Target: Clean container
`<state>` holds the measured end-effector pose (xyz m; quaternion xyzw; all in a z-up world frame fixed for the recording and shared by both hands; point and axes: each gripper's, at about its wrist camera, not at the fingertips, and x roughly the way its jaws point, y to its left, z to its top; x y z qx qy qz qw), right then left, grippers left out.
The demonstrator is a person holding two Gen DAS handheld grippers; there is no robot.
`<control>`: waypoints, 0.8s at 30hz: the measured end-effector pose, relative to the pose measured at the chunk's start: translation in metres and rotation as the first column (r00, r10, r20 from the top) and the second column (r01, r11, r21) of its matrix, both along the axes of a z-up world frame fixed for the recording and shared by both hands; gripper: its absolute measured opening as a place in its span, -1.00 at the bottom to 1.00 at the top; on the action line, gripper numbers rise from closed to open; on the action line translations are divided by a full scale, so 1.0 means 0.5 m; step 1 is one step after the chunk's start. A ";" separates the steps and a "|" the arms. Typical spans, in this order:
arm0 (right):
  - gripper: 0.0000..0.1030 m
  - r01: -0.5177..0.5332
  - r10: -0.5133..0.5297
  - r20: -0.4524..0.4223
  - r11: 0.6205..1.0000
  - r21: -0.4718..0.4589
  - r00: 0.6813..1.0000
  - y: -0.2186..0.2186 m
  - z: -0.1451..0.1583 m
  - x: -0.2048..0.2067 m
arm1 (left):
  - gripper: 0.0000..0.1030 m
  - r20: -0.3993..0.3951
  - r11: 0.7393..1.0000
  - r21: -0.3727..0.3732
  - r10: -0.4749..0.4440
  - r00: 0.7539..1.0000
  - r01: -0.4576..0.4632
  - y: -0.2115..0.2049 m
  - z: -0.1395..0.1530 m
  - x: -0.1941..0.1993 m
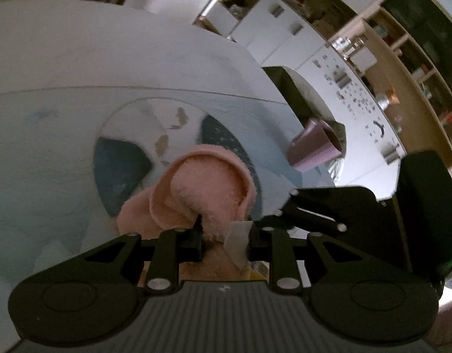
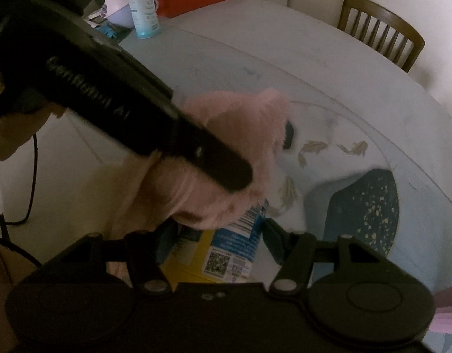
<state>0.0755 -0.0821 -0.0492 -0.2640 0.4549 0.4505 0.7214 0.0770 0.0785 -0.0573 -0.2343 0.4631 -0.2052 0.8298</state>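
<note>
Container (image 2: 229, 253), a labelled carton with barcode and yellow panel, sits clamped between the right hand-held gripper (image 2: 223, 235) fingers above the pale-blue bench (image 2: 285, 58). The left hand-held gripper (image 1: 223, 229) pinches a pink fluffy cloth (image 1: 208, 182), pressed against the container's top. Good wiping likely calls for a firm right grip while the cloth sweeps every face. Only the right wrist view shows the container's label; only the left shows a mauve cup (image 1: 314, 147) near the bench edge.
</note>
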 end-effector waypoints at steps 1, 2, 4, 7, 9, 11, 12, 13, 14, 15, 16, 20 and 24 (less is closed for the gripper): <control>0.21 -0.006 0.006 0.004 1.000 -0.003 1.000 0.001 0.001 -0.002 | -0.54 -0.006 1.000 -0.002 0.019 1.000 -0.019 0.009 -0.004 0.002; 0.21 -0.009 0.009 0.006 1.000 -0.005 1.000 0.001 0.001 -0.002 | -0.55 -0.013 0.999 -0.003 0.035 0.999 -0.035 0.019 -0.009 0.003; 0.21 -0.010 0.010 0.004 1.000 -0.008 1.000 0.002 0.000 -0.002 | -0.55 -0.027 0.998 -0.002 0.060 0.998 -0.060 0.034 -0.019 0.007; 0.22 -0.013 0.013 -0.007 1.000 -0.015 1.000 0.004 0.000 0.004 | -0.55 -0.044 0.997 0.012 0.078 0.996 -0.078 0.042 -0.036 0.016; 0.22 -0.013 0.013 -0.022 1.000 -0.024 1.000 0.007 0.001 0.012 | -0.55 -0.051 0.996 0.029 0.086 0.995 -0.085 0.044 -0.045 0.021; 0.22 -0.005 0.003 -0.045 0.999 -0.032 0.999 0.010 0.002 0.022 | -0.55 -0.067 0.995 0.056 0.092 0.994 -0.088 0.044 -0.060 0.025; 0.22 0.004 -0.006 -0.059 0.999 -0.035 0.998 0.012 0.002 0.029 | -0.55 -0.082 0.994 0.070 0.089 0.993 -0.083 0.042 -0.070 0.027; 0.22 0.017 -0.019 -0.074 0.999 -0.034 0.997 0.013 0.004 0.038 | -0.55 -0.087 0.994 0.077 0.083 0.993 -0.077 0.041 -0.078 0.027; 0.22 0.028 -0.031 -0.087 0.999 -0.031 0.996 0.016 0.005 0.044 | -0.55 -0.085 0.994 0.084 0.079 0.993 -0.071 0.038 -0.083 0.025; 0.22 0.041 -0.044 -0.099 0.999 -0.031 0.994 0.020 0.007 0.053 | -0.55 -0.080 0.994 0.090 0.076 0.994 -0.069 0.037 -0.083 0.023; 0.23 0.046 -0.050 -0.106 0.998 -0.035 0.993 0.025 0.009 0.061 | -0.55 -0.078 0.993 0.091 0.078 0.994 -0.071 0.037 -0.083 0.023; 0.23 0.047 -0.056 -0.126 0.997 -0.067 0.991 0.044 0.007 0.082 | -0.55 -0.081 0.993 0.086 0.083 0.993 -0.076 0.039 -0.083 0.023; 0.23 0.067 -0.090 -0.167 0.988 -0.137 0.982 0.063 -0.008 0.105 | -0.55 -0.081 0.994 0.079 0.088 0.993 -0.082 0.040 -0.085 0.023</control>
